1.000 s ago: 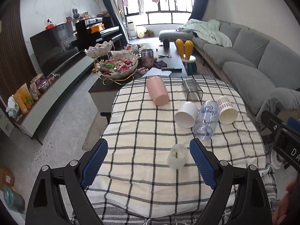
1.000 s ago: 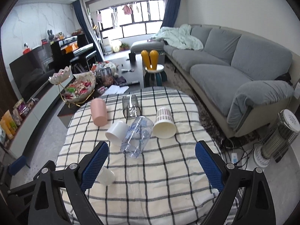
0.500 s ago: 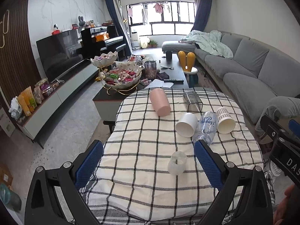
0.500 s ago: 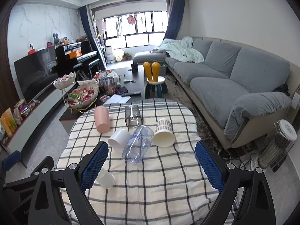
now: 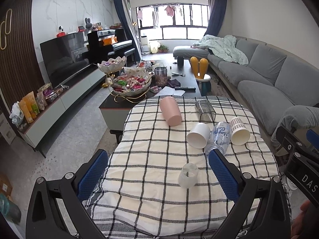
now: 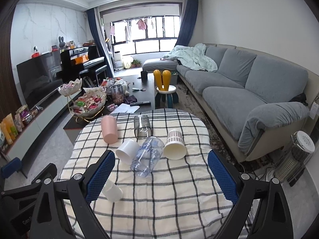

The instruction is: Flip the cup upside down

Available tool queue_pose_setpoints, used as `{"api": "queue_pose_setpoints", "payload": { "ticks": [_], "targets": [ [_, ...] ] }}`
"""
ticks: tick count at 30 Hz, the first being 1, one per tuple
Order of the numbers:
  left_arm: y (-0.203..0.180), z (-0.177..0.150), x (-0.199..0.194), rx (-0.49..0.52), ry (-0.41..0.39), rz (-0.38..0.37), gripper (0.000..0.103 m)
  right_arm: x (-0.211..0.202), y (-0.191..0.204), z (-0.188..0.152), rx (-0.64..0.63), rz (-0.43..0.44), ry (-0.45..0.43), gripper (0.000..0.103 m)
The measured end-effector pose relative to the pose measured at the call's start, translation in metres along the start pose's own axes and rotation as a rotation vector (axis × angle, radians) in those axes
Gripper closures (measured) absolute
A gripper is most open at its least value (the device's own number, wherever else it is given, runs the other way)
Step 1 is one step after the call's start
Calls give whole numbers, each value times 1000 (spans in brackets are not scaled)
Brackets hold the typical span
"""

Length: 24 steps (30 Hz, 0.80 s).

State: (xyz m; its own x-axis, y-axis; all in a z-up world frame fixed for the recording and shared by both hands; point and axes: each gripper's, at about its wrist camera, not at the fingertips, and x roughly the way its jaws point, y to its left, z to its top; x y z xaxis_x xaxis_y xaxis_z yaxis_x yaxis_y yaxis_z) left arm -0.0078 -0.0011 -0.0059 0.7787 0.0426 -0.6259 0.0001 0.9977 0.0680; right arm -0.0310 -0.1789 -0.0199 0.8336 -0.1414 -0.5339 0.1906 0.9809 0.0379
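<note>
Left wrist view: since a second ago the camera has lifted and backed off; table and cups sit lower and smaller, more of the room shows. Left gripper (image 5: pixel 157 171) jaws spread wide, empty. Small frosted translucent plastic cup (image 5: pixel 188 175) stands mouth-down, base up, on the black-and-white checked tablecloth (image 5: pixel 151 155), near edge, between the blue pads and touching neither. It stood the same way in the earlier frames, so I judge that flip done and the hand retreating. Count here: six vessels. One frosted cup inverted; five lying on their sides further off: pink plastic tumbler (image 5: pixel 170 111), smoky clear square-mouthed glass (image 5: pixel 205 111), white plastic cup (image 5: pixel 198 132), clear printed plastic bottle (image 5: pixel 218 137), paper cup with a dotted pattern (image 5: pixel 239 130). White cup, bottle and paper cup lie side by side, close or touching; I cannot tell which

Right wrist view: same upward retreat, ceiling now in frame. Right gripper (image 6: pixel 159 173) jaws also wide apart, holding nothing. Frosted cup (image 6: pixel 112 190) sits near left, partly behind the left pad. Same five on their sides: pink tumbler (image 6: pixel 109 129), smoky glass (image 6: pixel 142 126), white cup (image 6: pixel 127 151), bottle (image 6: pixel 147 156), paper cup (image 6: pixel 174 147). If the task covers all, five are left
</note>
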Motion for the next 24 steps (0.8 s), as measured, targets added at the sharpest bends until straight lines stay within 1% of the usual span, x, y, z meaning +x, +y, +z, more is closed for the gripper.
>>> {"api": "queue_pose_setpoints", "payload": {
  "ticks": [24],
  "targets": [
    [-1, 1, 2, -4, 1, -4, 0, 0, 1, 0, 0, 0, 2, 9]
  ]
}}
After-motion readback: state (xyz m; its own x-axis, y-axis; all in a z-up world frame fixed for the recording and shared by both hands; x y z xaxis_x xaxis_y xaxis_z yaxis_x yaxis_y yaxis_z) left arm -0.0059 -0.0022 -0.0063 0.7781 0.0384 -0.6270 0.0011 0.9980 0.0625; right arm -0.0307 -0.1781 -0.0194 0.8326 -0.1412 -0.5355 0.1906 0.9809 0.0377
